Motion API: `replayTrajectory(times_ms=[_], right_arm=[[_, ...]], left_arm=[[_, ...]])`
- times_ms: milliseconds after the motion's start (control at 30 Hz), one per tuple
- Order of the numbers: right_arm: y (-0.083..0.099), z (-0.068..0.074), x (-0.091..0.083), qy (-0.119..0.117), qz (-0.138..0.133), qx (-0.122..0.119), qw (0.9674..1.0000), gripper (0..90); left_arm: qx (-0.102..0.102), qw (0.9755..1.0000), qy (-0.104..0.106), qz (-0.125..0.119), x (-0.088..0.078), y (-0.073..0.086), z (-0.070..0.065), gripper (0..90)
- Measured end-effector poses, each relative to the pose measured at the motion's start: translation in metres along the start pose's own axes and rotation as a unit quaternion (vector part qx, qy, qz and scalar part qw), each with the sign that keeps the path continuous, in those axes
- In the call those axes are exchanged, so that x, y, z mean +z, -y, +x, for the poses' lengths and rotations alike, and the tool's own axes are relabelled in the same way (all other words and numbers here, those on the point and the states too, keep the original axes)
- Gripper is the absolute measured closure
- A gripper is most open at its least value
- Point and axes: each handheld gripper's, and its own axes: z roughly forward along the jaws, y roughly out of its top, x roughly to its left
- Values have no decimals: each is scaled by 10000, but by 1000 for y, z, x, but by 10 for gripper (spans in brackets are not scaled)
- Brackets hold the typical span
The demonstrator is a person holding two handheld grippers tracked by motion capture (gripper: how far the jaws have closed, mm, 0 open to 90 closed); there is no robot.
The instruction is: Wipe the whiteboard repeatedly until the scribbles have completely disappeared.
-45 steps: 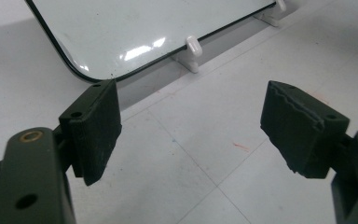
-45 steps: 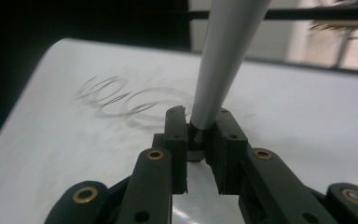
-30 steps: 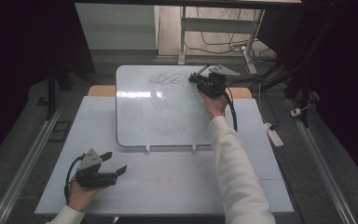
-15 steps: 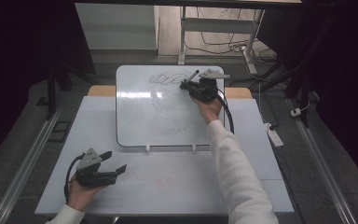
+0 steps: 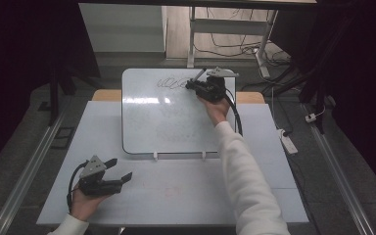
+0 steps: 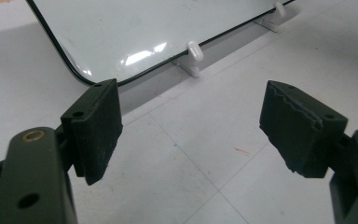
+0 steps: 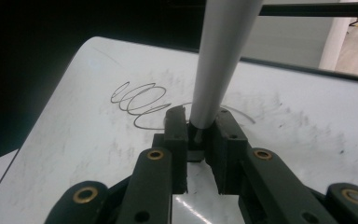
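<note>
Now the right gripper, jaws clamped on a slim grey marker pen, sits further left along the far edge of the white rectangular whiteboard than a second ago, trailing a looped black scribble; the writing seems underway. The left gripper, jaws wide and empty, rests near the whiteboard's near left corner.

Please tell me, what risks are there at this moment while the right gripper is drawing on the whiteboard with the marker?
1. The right gripper clamps the marker only near its lower end, so the long barrel might tilt or slip and spoil the loops.
2. The whiteboard rests on two small white supports, and the left gripper is open and apart from it, so pressure from the pen could shift the board.
</note>
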Motion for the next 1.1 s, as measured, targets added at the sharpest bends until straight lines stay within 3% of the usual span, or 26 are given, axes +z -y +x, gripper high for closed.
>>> replayTrajectory(times_ms=[67,133,167,200,233,267,367,400,433,467,533,567,667,700,733,767,800,900,933,967,1000,1100], right_arm=[[-5,-6,-5,360,-167,57,9992,778],[-8,-15,-9,516,-350,338,9975,777],[-7,-15,-9,510,-347,376,9974,778],[-3,-7,-6,346,-149,187,9991,777],[-3,-7,-6,346,-149,187,9991,777],[1,4,-2,54,69,22,10000,777],[1,7,-1,49,164,-129,9998,777],[-5,0,-6,397,12,-133,9991,777],[-5,0,-6,397,12,-133,9991,777],[-7,-9,-9,488,-143,190,9985,778],[-6,-9,-9,493,-128,192,9985,778],[-3,-1,-7,345,44,-19,9994,777],[-1,6,-5,251,154,-220,9993,778],[-2,3,-5,229,170,-192,9994,778],[-7,-6,-8,467,-50,16,9989,778],[-7,-6,-8,467,-50,16,9989,778],[-11,-17,-10,617,-287,294,9972,777],[-11,-18,-8,621,-357,401,9966,778],[-7,-9,-1,329,-250,342,9986,778],[-7,-9,-1,329,-250,342,9986,778],[-3,5,7,63,-30,69,10000,778],[-5,8,10,77,30,-67,9999,777]], left_arm=[[3,10000,0,-9,-1,0,-1,217],[14,10000,2,-19,-1,0,0,216],[5,10000,6,-20,-1,0,0,217],[5,10000,8,-21,0,0,0,217],[2,10000,16,-14,0,-1,0,217],[1,10000,22,-8,0,-1,1,217],[14,10000,15,-12,0,-1,-1,217],[27,10000,16,-19,-1,-1,-1,217],[27,10000,16,-19,-1,-1,-1,216],[28,10000,16,-27,-1,-1,-2,217],[30,10000,17,-37,-1,-1,-1,217],[26,10000,28,-38,-1,-1,-1,217],[15,10000,34,-24,0,-1,0,217],[24,10000,30,-24,0,-1,0,217],[41,10000,37,-16,0,-1,-1,217],[48,10000,32,-27,0,-1,-2,217],[43,10000,35,-38,-1,-1,-2,217],[35,10000,42,-59,-1,-2,-1,217],[32,10000,46,-55,-1,-2,0,217],[22,10000,48,-52,0,-2,0,217],[20,10000,50,-45,0,-2,0,217],[32,10000,50,-55,-1,-2,-1,217]])
